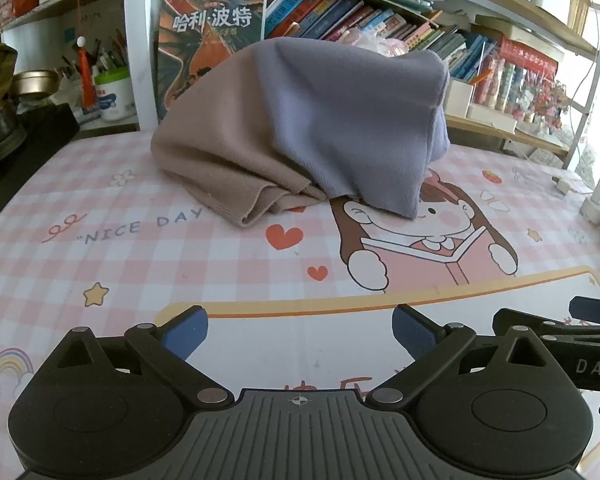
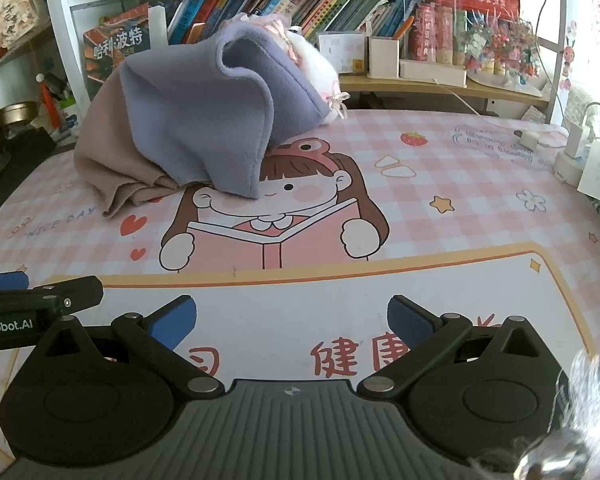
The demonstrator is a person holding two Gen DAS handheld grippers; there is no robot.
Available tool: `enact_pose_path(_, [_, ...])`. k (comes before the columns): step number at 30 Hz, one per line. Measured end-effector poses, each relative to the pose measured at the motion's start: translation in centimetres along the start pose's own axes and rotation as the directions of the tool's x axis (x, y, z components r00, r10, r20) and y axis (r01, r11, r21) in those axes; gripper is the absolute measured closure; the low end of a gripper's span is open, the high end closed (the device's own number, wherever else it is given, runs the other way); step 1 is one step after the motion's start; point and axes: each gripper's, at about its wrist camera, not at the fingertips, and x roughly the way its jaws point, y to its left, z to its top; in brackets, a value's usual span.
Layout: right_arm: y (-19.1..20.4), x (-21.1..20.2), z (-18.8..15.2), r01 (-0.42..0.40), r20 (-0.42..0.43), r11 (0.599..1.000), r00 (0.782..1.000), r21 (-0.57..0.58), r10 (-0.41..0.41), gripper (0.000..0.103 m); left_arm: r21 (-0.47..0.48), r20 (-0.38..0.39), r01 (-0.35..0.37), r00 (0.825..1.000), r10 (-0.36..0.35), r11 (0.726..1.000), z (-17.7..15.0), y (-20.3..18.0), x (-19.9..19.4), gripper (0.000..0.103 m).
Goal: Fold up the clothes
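A knit garment, half lavender [image 1: 356, 120] and half tan [image 1: 220, 152], lies heaped at the back of the table, draped over a pink-and-white plush toy [image 2: 320, 64]. The lavender part [image 2: 196, 120] and the tan part [image 2: 108, 148] also show in the right wrist view. My left gripper [image 1: 300, 332] is open and empty, low over the near part of the mat, well short of the garment. My right gripper [image 2: 292, 320] is open and empty beside it. Each gripper's tip shows at the edge of the other's view.
A pink checked cartoon desk mat [image 1: 100, 248] covers the table. Bookshelves full of books [image 1: 340, 16] stand behind the garment. A pen pot [image 1: 112, 92] and a metal bowl [image 1: 34, 82] sit at far left. Chargers and cables [image 2: 572, 144] lie at far right.
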Motion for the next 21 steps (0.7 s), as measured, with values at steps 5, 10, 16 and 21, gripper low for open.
enact_pose_path(5, [0.3, 0.1, -0.1, -0.001, -0.004, 1.0, 1.0, 0.003, 0.001, 0.0, -0.012, -0.019, 0.025, 0.999, -0.026, 1.0, -0.1, 0.6, 0.1, 0.003])
enact_pose_path(10, [0.8, 0.0, -0.1, -0.003, -0.006, 1.0, 1.0, -0.003, 0.003, 0.0, -0.022, -0.028, 0.018, 0.999, -0.019, 1.0, -0.1, 1.1, 0.3, 0.003])
enact_pose_path(16, [1.3, -0.1, -0.2, -0.006, -0.009, 1.0, 1.0, -0.009, 0.006, 0.0, -0.016, -0.024, 0.061, 0.998, -0.062, 0.998, -0.5, 1.2, 0.1, 0.003])
enact_pose_path(21, [1.0, -0.5, -0.2, 0.013, -0.015, 1.0, 1.0, 0.005, -0.013, 0.0, 0.0, -0.003, 0.076, 0.997, -0.076, 0.997, -0.9, 0.6, -0.4, 0.003])
